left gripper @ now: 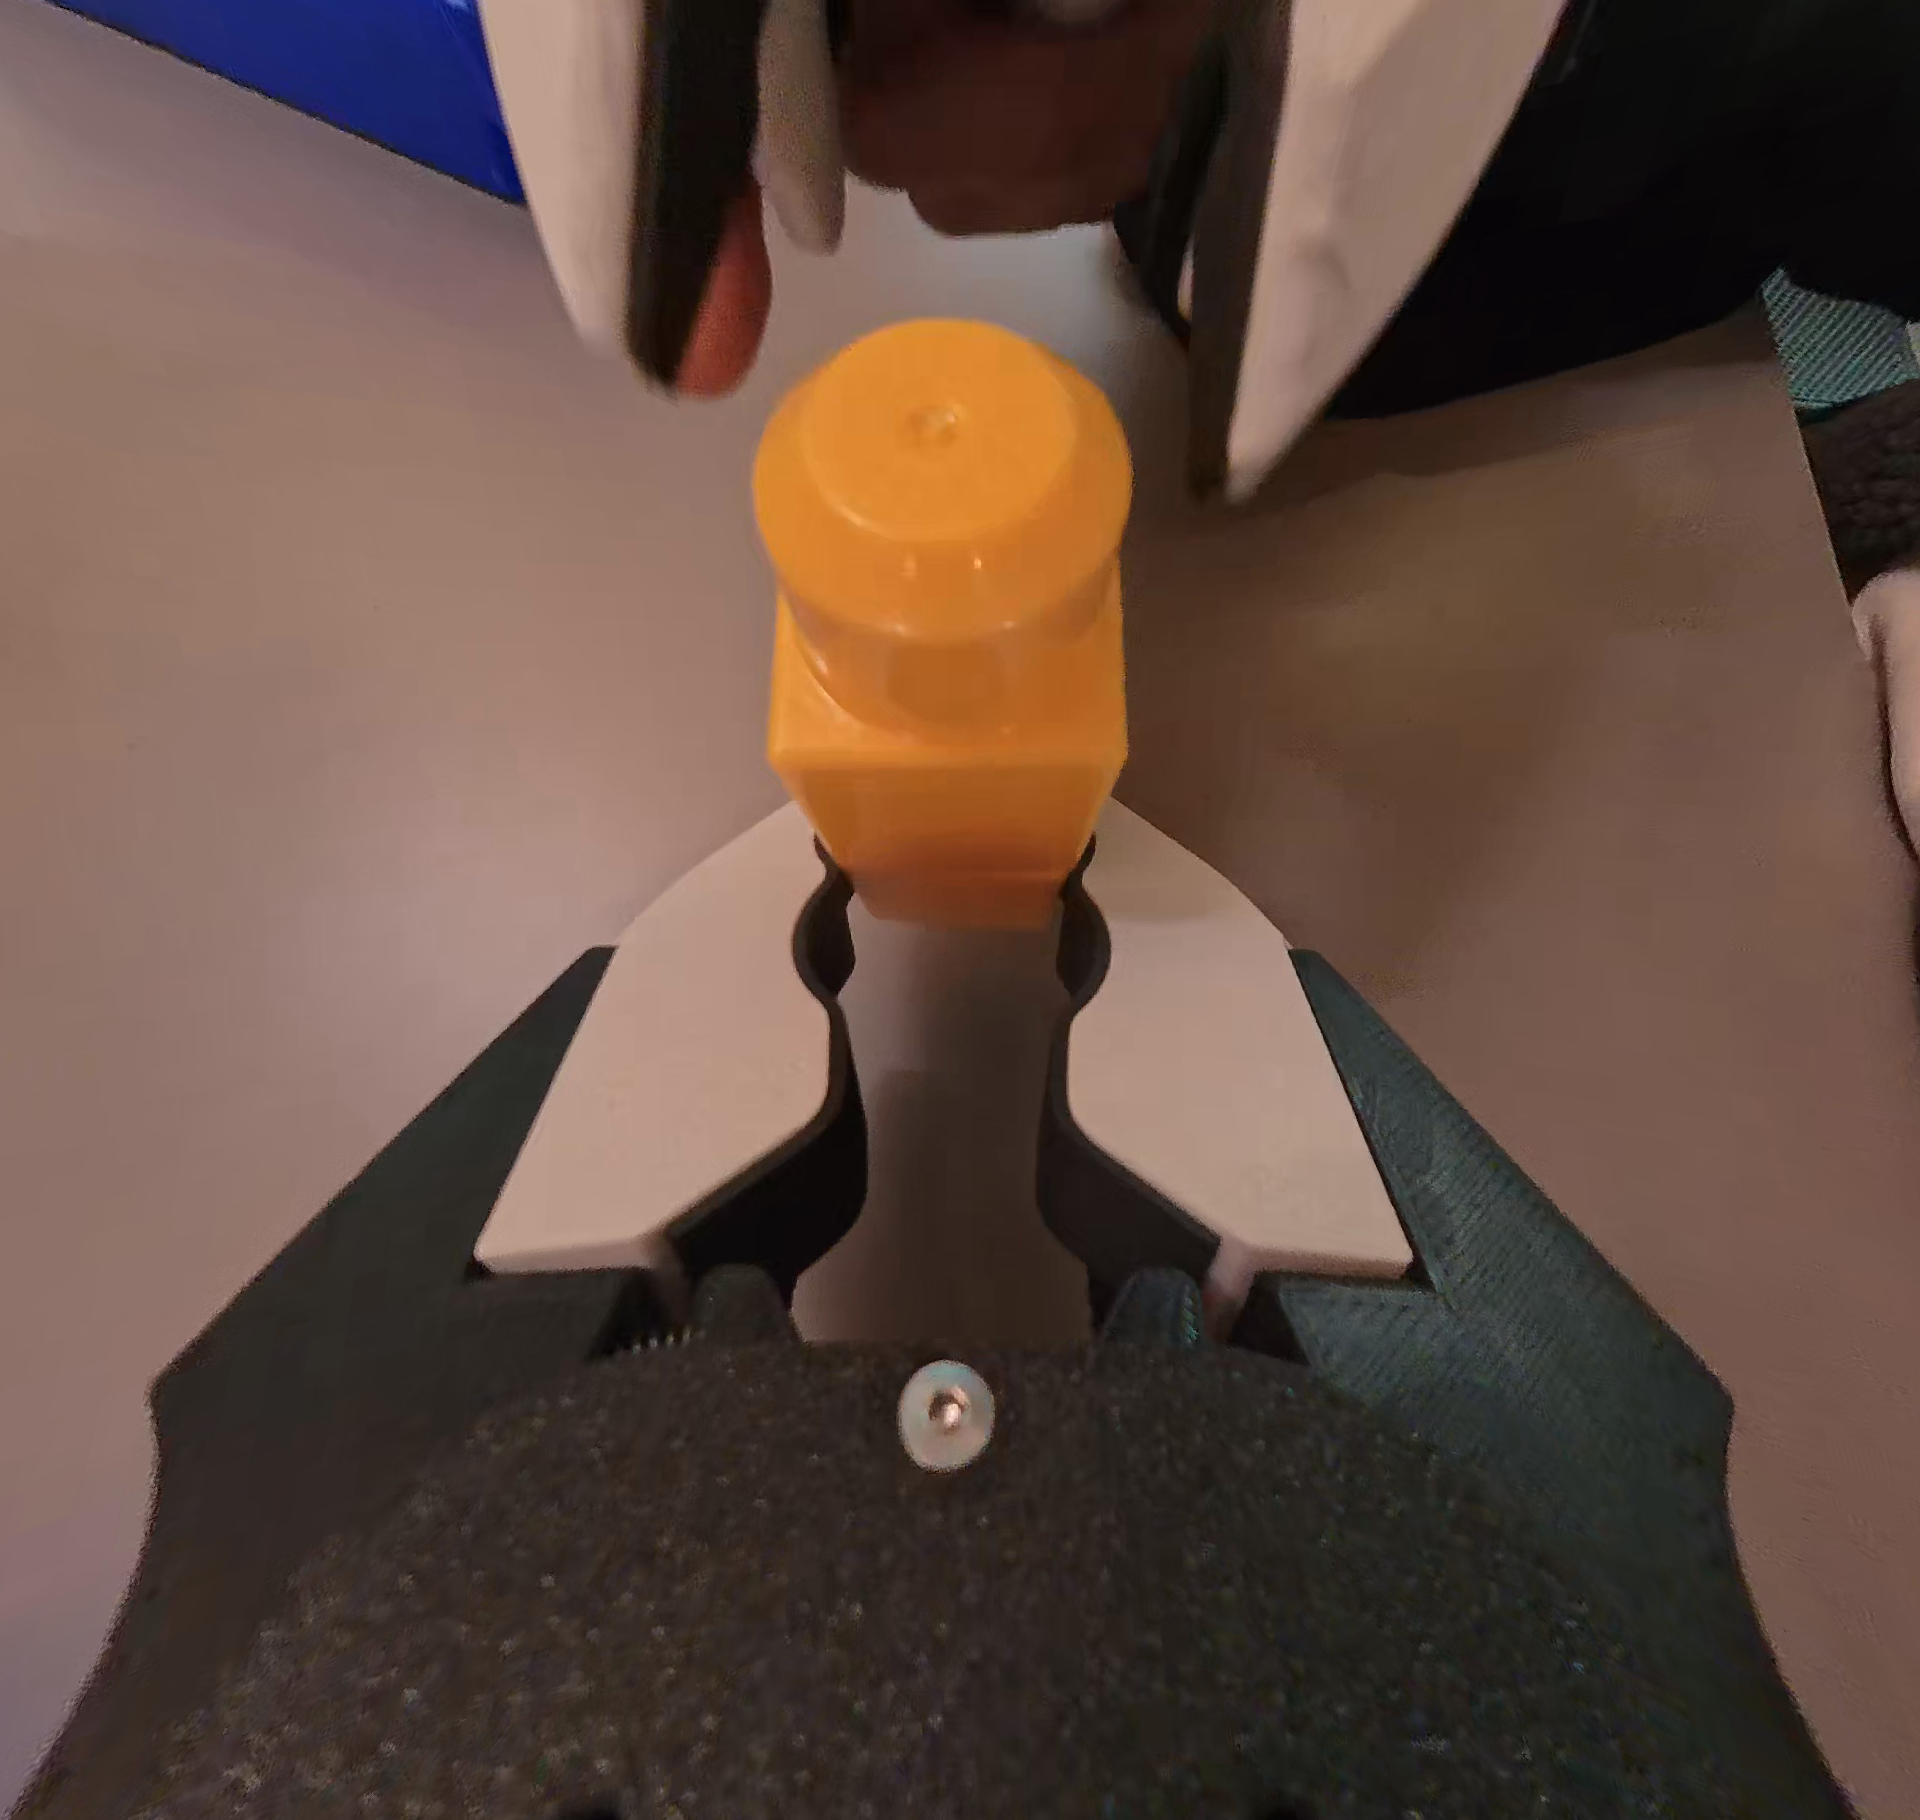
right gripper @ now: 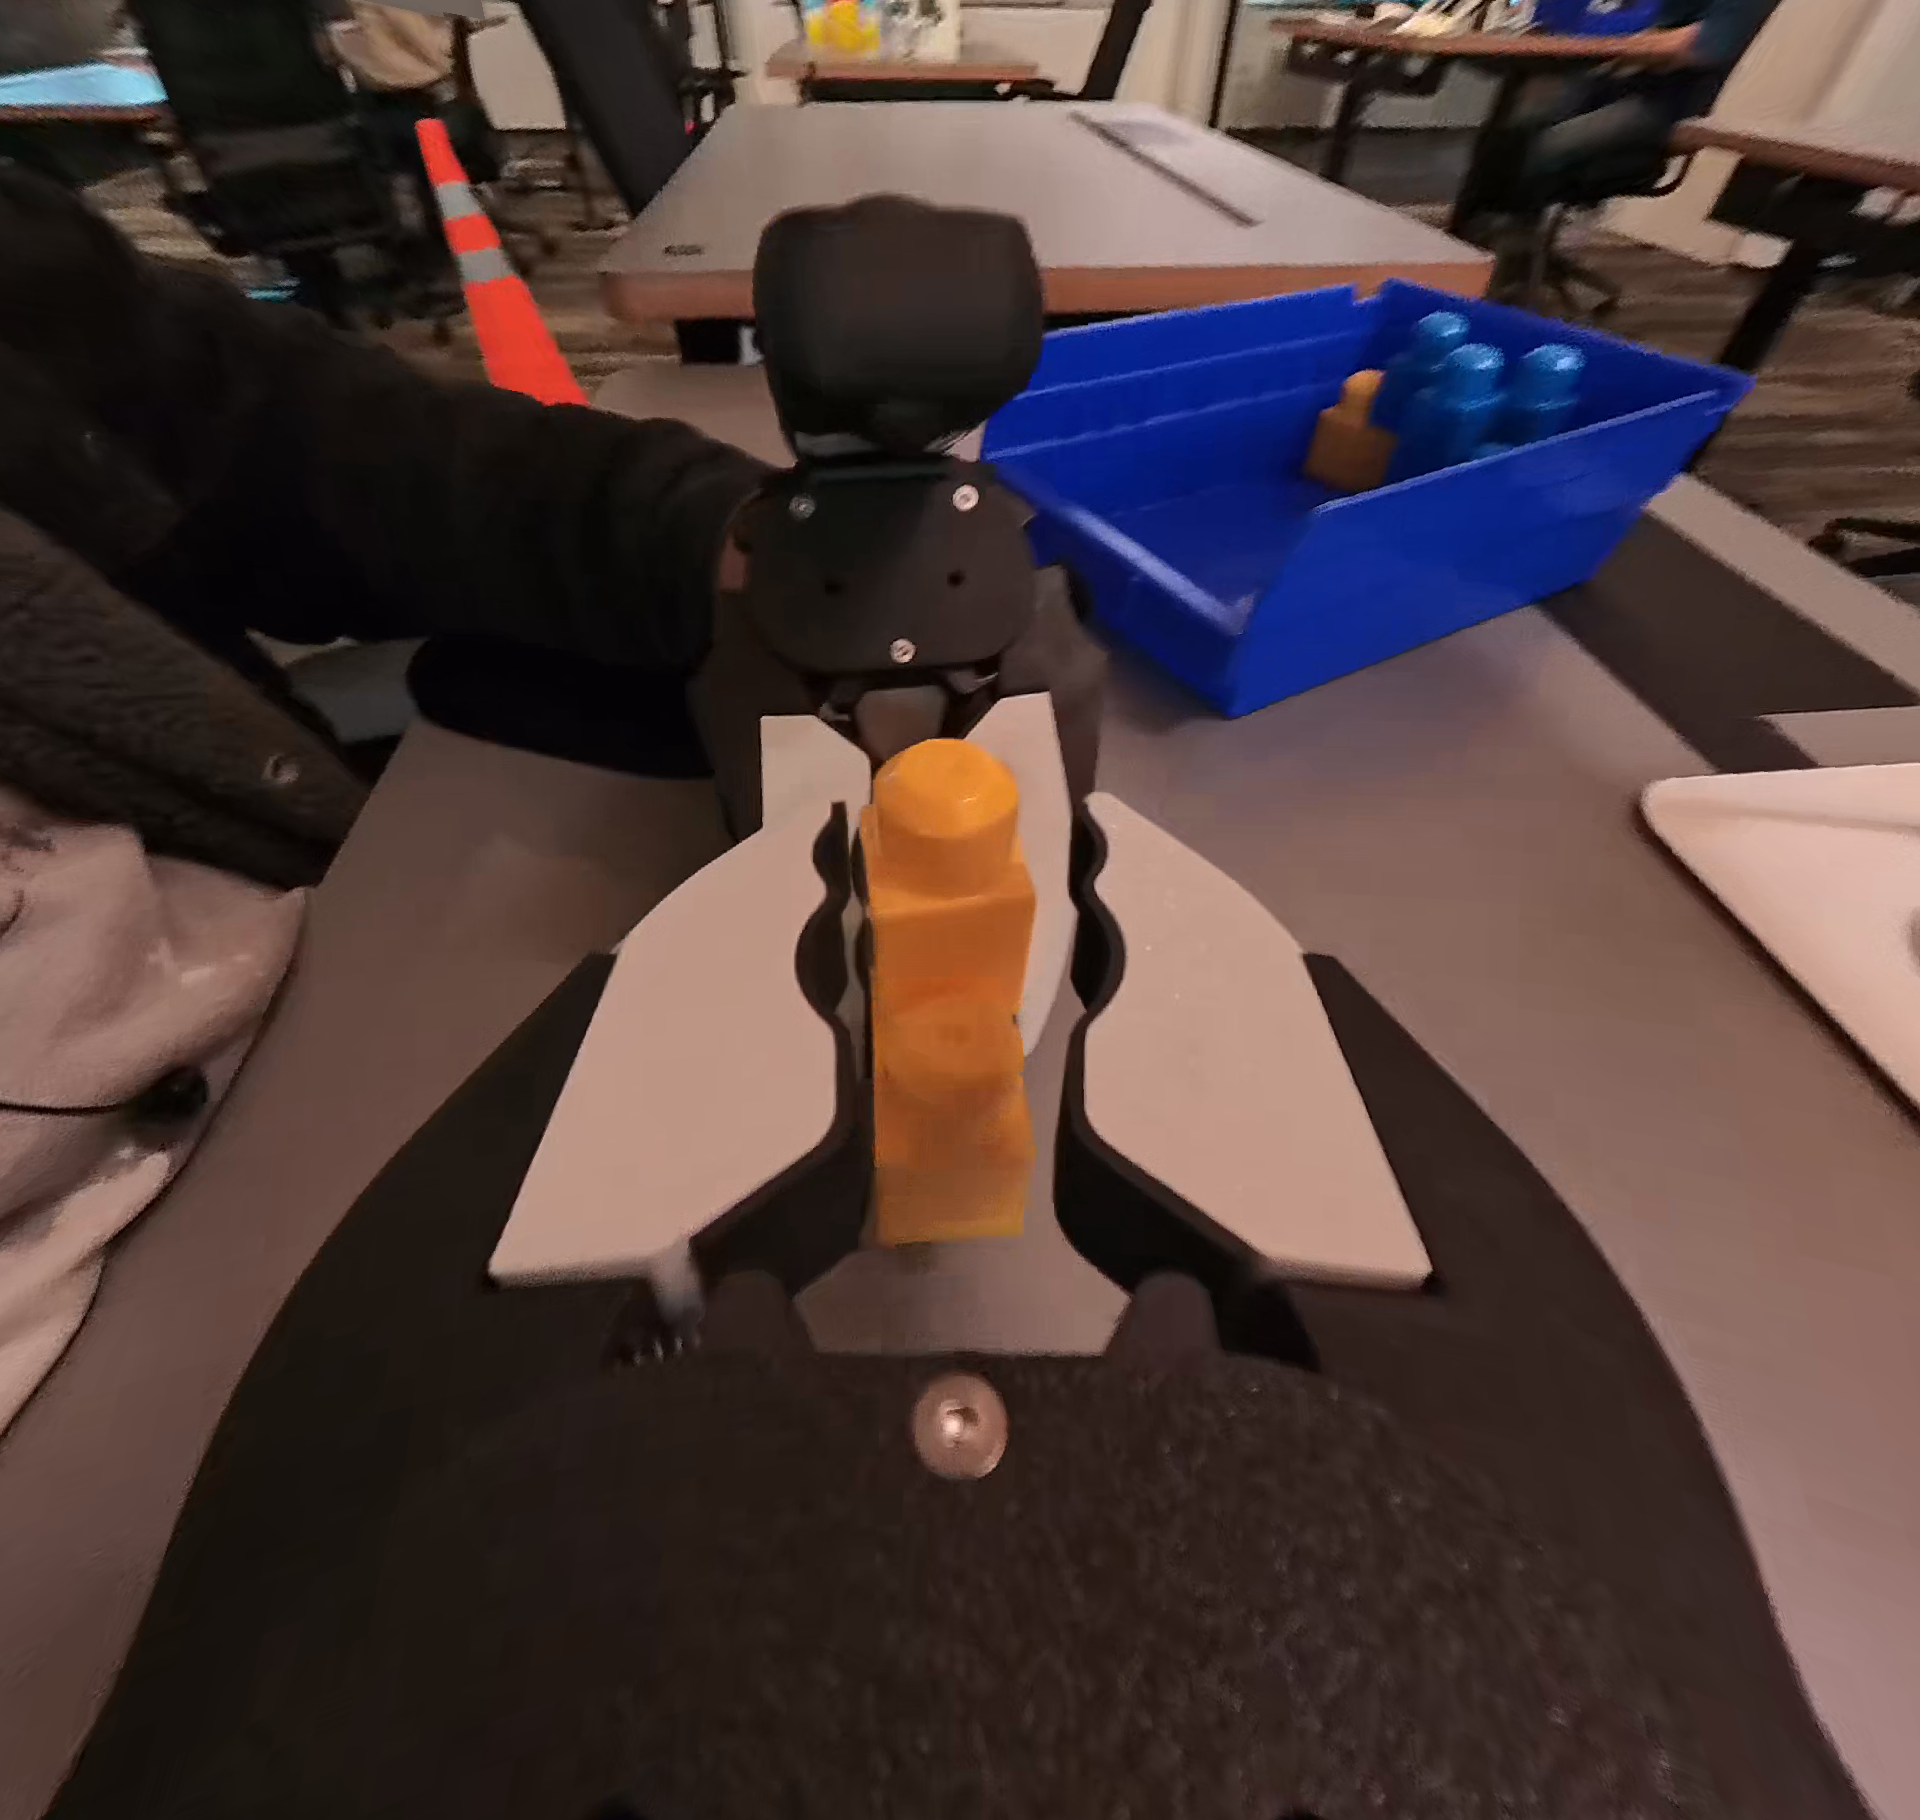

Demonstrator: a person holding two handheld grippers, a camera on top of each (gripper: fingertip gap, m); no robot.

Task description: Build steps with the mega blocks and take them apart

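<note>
Two joined orange mega blocks [right gripper: 951, 929] stand as a step, the far one higher than the near one [right gripper: 951, 1178]. My left gripper [left gripper: 951, 851] is shut on the base of the orange block [left gripper: 940, 794]. In the right wrist view it [right gripper: 925, 768] comes in from the far side, facing the camera. My right gripper [right gripper: 961, 820] is open, one finger on each side of the blocks with narrow gaps. In the left wrist view it [left gripper: 940, 420] shows blurred at the top, spread wide around the stud.
A blue bin [right gripper: 1403, 575] at the back right holds blue blocks [right gripper: 1475, 388] and an orange block [right gripper: 1351, 440]; its corner shows in the left wrist view [left gripper: 260, 35]. A white board [right gripper: 1818, 887] lies at the right. A dark sleeve [right gripper: 364, 482] reaches in from the left. An orange cone [right gripper: 488, 264] stands behind. About 9 cm separates my left fingertips from my right.
</note>
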